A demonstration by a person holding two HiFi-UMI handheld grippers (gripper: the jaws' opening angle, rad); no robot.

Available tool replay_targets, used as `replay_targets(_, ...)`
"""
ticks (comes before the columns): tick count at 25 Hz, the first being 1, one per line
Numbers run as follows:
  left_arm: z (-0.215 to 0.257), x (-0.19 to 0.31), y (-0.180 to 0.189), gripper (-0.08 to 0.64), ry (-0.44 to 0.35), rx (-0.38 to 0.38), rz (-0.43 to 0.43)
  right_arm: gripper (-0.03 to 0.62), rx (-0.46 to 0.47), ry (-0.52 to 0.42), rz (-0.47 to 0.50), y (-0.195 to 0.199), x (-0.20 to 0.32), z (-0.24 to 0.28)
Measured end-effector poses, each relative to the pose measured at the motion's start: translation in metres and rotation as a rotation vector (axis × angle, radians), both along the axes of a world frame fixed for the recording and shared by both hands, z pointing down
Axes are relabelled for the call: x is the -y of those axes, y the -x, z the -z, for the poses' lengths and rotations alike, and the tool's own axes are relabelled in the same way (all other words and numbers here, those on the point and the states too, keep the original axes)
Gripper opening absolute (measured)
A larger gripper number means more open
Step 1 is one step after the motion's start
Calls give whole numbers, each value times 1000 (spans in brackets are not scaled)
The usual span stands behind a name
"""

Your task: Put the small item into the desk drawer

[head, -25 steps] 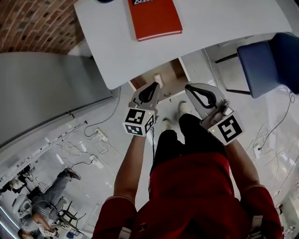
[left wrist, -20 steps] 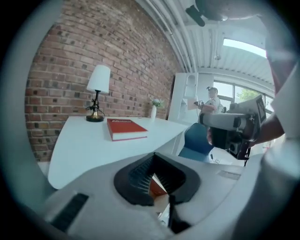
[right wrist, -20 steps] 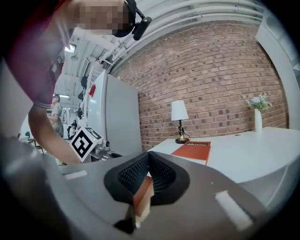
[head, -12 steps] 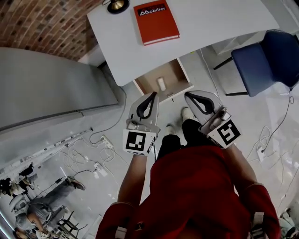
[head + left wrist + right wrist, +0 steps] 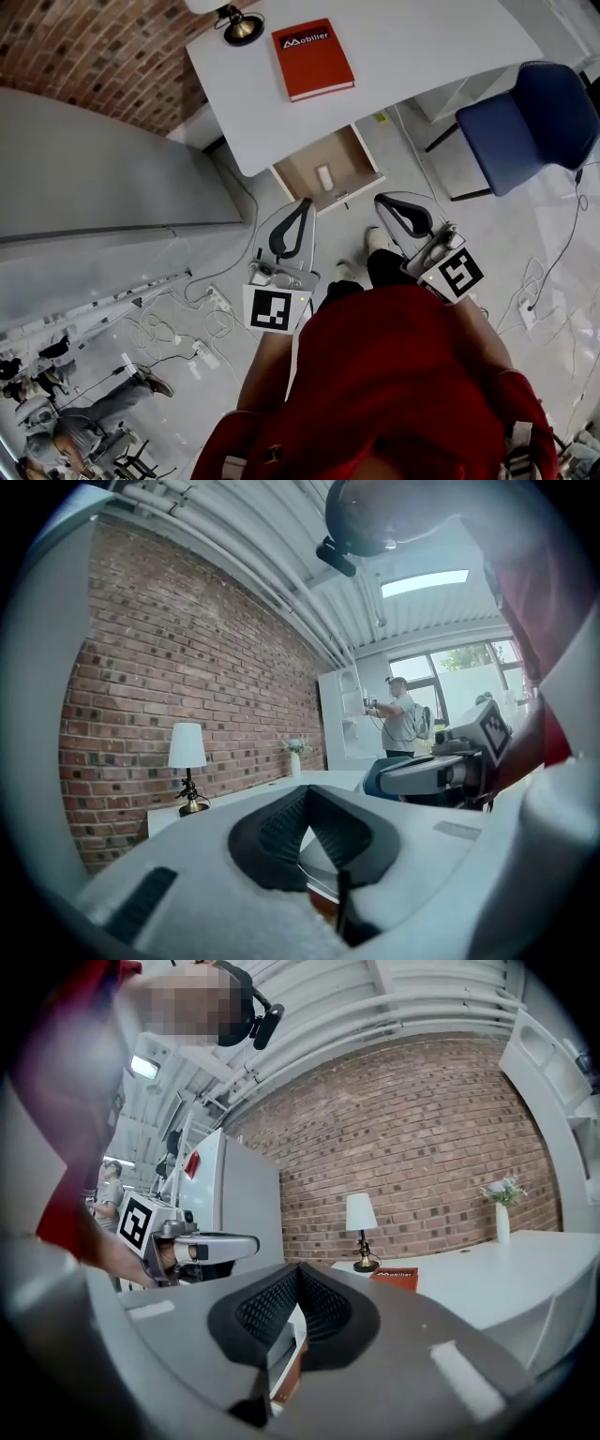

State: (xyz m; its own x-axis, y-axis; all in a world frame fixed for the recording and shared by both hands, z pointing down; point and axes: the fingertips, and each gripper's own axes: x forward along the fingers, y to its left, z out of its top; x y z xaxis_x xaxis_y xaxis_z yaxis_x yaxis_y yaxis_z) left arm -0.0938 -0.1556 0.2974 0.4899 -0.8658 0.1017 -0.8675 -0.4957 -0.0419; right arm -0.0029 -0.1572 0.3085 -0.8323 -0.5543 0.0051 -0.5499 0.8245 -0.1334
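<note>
I hold my 2 tongs side by side in front of me, both short of the white desk (image 5: 422, 47). My left gripper (image 5: 302, 206) has its jaws pressed together with nothing between them; in its own view the ribbed pads meet at the tip. My right gripper (image 5: 382, 201) is the same, jaws together and empty, and its view also shows the pads touching at the tip. The drawer (image 5: 349, 155) stands pulled out from under the desk's near edge, and the small white item (image 5: 324, 176) lies inside it, on the wooden bottom toward the front. Neither gripper touches the drawer or the item; both tips point toward the drawer from my side, the left one near its front panel, the right one a little off to its right. On the desktop lie 1 red book (image 5: 312, 58) with white lettering and, at the far edge, a lamp (image 5: 239, 26) with a brass base. A blue chair (image 5: 530, 117) stands to the right of the desk, a brick wall (image 5: 94, 47) runs behind it, and loose cables (image 5: 159, 319) trail over the floor to my left.
</note>
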Motion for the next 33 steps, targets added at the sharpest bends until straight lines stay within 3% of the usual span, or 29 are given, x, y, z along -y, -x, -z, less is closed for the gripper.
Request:
replay_targets(10,12,-10,-2,3,-31,10,-44,12,3,-27,-42,-4,-9,15)
replay_targets(33,12,-20,4,3,-37,4,-51,12,-20,-35,-55,-4,-22,19)
